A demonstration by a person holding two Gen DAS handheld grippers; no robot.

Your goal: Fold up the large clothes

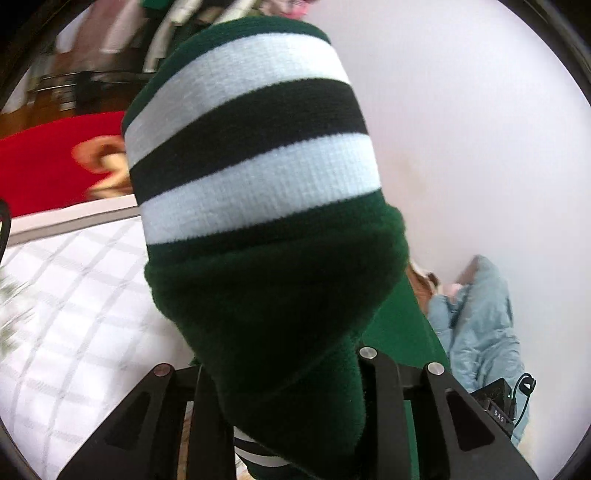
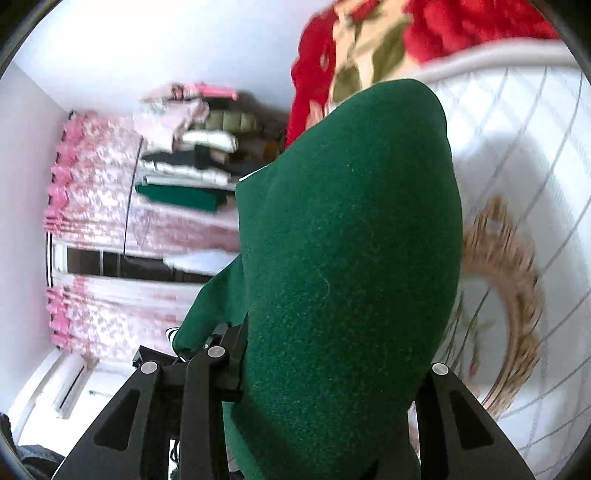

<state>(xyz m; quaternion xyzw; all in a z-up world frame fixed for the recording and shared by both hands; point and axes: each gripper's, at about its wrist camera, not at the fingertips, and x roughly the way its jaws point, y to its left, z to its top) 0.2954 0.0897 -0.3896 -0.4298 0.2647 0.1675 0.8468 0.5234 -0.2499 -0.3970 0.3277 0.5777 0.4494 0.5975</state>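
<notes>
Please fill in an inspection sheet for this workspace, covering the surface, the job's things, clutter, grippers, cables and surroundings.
Surface: white quilted bedcover with a grey grid pattern.
Job's things: dark green garment, with a white-and-black striped cuff bunched up in the left wrist view.
Clutter: red floral blanket beyond the bed edge; light blue clothing by the wall; stacked folded clothes.
Grippers: left gripper shut on the green fabric below the cuff; right gripper shut on plain green fabric.
Cables: a thin dark cable by a small black box.
Surroundings: white wall; pink floral curtain.
</notes>
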